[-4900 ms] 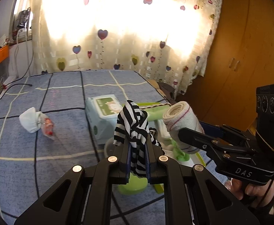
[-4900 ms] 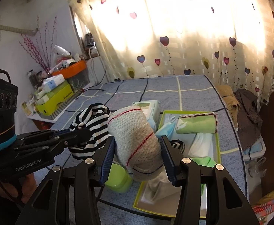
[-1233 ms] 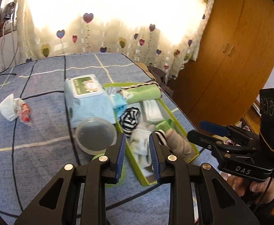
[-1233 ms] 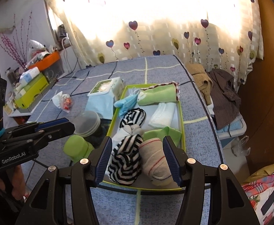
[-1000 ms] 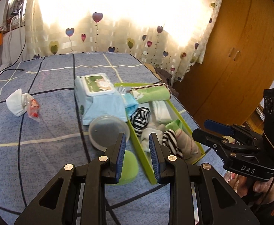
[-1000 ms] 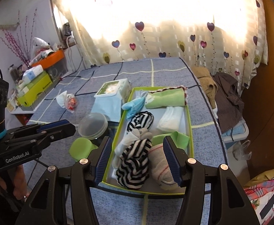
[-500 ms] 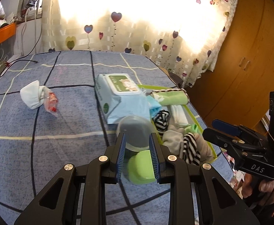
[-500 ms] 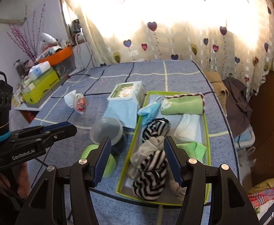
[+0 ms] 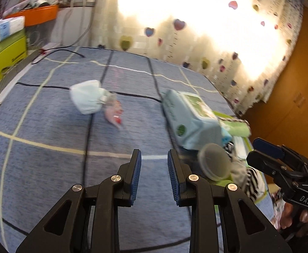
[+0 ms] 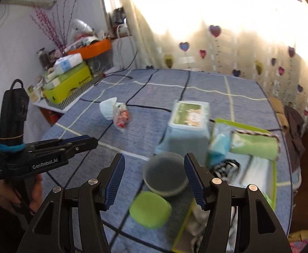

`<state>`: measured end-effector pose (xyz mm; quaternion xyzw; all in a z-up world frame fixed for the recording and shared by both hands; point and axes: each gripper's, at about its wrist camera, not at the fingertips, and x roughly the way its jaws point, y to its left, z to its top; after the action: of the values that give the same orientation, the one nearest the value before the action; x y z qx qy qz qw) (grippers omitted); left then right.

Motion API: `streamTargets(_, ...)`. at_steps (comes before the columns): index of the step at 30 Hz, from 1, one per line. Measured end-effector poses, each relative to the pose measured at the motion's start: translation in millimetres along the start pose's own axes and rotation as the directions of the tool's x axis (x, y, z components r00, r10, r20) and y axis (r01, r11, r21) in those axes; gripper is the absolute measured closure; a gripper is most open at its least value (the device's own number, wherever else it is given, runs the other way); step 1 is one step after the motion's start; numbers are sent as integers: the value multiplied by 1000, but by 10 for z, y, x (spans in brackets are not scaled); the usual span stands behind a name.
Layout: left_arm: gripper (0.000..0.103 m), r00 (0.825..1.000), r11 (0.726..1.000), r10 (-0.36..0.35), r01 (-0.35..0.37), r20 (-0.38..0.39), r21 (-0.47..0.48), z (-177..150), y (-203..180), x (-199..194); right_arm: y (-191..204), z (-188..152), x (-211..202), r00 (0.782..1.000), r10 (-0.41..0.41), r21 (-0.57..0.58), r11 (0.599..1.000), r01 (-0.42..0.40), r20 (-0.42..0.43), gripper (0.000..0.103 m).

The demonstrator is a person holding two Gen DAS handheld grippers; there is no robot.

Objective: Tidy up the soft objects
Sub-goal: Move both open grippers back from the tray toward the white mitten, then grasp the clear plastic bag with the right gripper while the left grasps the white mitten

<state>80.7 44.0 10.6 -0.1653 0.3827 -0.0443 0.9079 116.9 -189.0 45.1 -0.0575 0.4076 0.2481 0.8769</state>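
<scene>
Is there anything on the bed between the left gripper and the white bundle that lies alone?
Nothing visible: only bare blue bedspread lies between the open left gripper and the white bundle.

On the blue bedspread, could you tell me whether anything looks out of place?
Yes: a white rolled sock lies alone beside a crinkled plastic wrapper, well apart from the green tray holding the other soft items.

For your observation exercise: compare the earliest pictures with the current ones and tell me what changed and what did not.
Both grippers let go: the left gripper dropped the striped sock and the right gripper the beige roll into the green tray. Both now stand open and empty, swung left toward the white bundle. Wipes pack and lidded cup stayed put.
</scene>
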Motion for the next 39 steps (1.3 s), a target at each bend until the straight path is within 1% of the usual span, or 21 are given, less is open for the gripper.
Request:
streamTargets(4, 76, 999, 999, 40, -40, -2, -29, 49, 281, 16, 165, 187, 266, 999, 14, -36, 999, -16, -35, 45)
streamTargets(6, 76, 998, 998, 56, -56, -2, -32, 82, 394, 26, 235, 275, 380, 998, 40, -53, 998, -43, -49, 45)
streamTargets(8, 76, 998, 997, 61, -61, -7, -53, 124, 518, 39, 309, 370, 538, 995, 52, -52, 997, -56, -80, 45)
streamTargets(12, 76, 996, 993, 87, -87, -3, -78, 215, 746, 68, 474, 562, 858, 989, 71, -83, 993, -82, -129, 45)
streamTargets(14, 72, 995, 992, 97, -97, -7, -85, 258, 834, 97, 547, 652, 1058, 982, 83, -85, 991, -99, -169, 44)
streamTargets(15, 72, 994, 991, 105, -106, -7, -82, 279, 866, 107, 585, 700, 1171, 977, 93, -89, 990, -111, -189, 44)
streamTargets(20, 72, 993, 991, 115, -116, -19, -66, 387, 975, 172, 677, 862, 1572, 959, 98, -80, 989, -124, -267, 44)
streamTargets(23, 72, 994, 993, 103, -105, -31, -59, 447, 1014, 200, 730, 922, 1773, 946, 111, -70, 988, -138, -303, 44)
streamTargets(25, 72, 994, 993, 103, -106, -39, -57, 483, 1036, 216, 732, 961, 1908, 939, 106, -42, 991, -126, -328, 44)
streamTargets(27, 72, 993, 992, 114, -115, -37, -45, 522, 1042, 221, 749, 982, 2012, 931, 117, -37, 990, -138, -345, 44)
streamTargets(30, 71, 994, 994, 97, -99, -44, -42, 578, 1047, 239, 737, 1001, 2214, 920, 99, -23, 993, -116, -380, 45)
streamTargets(31, 71, 994, 994, 96, -97, -42, -39, 602, 1043, 246, 739, 1001, 2271, 917, 94, -24, 993, -112, -388, 48)
streamTargets(32, 71, 995, 995, 94, -95, -39, -35, 630, 1040, 263, 735, 997, 2322, 913, 88, -22, 994, -106, -398, 59)
streamTargets(34, 70, 996, 996, 80, -82, -39, -41, 677, 1062, 311, 717, 979, 2397, 909, 87, -18, 994, -103, -408, 74)
streamTargets(36, 66, 997, 996, 71, -73, -40, -52, 732, 1090, 382, 704, 969, 2395, 911, 94, -10, 994, -107, -401, 78)
streamTargets(37, 63, 997, 996, 66, -68, -40, -57, 753, 1103, 413, 703, 967, 2359, 915, 93, -16, 994, -109, -394, 79)
streamTargets(39, 60, 998, 996, 50, -53, -46, -66, 794, 1115, 485, 701, 978, 2274, 922, 92, -26, 994, -110, -376, 80)
